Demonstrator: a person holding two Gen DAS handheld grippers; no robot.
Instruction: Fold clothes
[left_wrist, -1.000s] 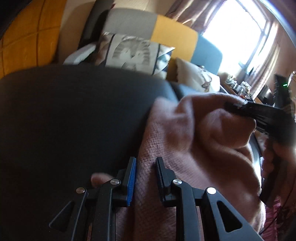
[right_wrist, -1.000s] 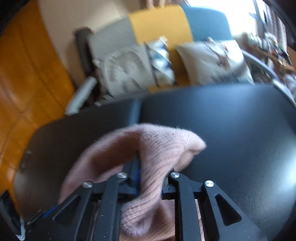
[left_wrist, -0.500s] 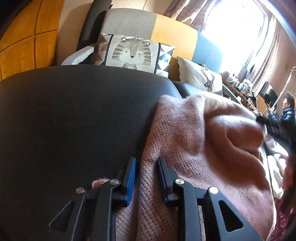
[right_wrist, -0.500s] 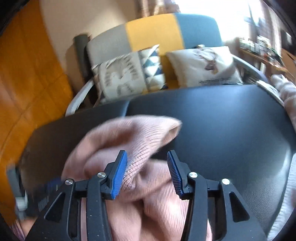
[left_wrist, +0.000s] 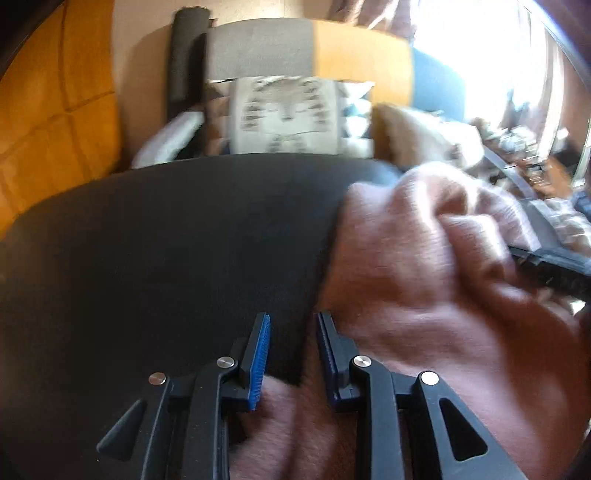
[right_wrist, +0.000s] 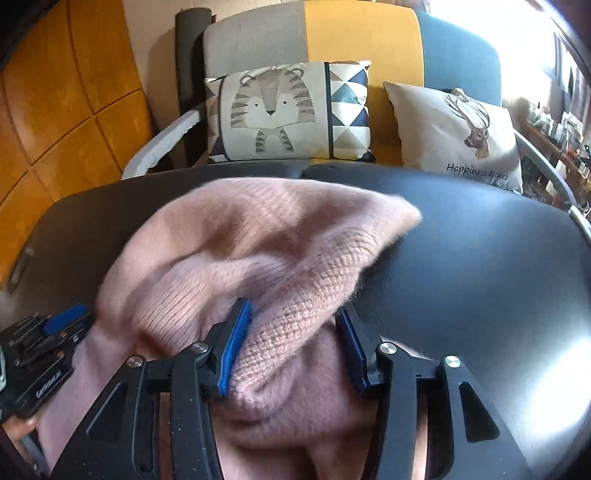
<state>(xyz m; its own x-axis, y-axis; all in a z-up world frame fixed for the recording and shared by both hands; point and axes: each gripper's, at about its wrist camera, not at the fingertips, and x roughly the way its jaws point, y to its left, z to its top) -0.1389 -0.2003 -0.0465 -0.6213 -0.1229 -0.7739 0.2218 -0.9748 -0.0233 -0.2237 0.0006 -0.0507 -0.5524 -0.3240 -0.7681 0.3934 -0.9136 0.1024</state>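
Note:
A pink knitted sweater (right_wrist: 258, 229) lies bunched on the black table (right_wrist: 480, 258). My right gripper (right_wrist: 293, 306) points down over the near end of the sweater. Its jaws are opening, with a thick fold of knit lying between the blue pads. In the left wrist view the sweater (left_wrist: 424, 277) fills the right half. My left gripper (left_wrist: 293, 315) sits at the sweater's left edge, jaws opening. Bare table shows between its tips and pink knit lies loose near their base. A blue pad (right_wrist: 66, 319) of the left gripper shows at lower left in the right wrist view.
Behind the table stands a grey, yellow and blue sofa (right_wrist: 362, 40) with a tiger cushion (right_wrist: 273, 107) and a deer cushion (right_wrist: 461, 129). Orange wood panelling (right_wrist: 62, 92) is on the left. A bright window (left_wrist: 480, 55) and a cluttered shelf (right_wrist: 561, 136) are on the right.
The right gripper, earlier shut on a fold of the sweater, has opened and the fold now lies slack between its jaws. The left jaws have widened and shifted left off the knit.

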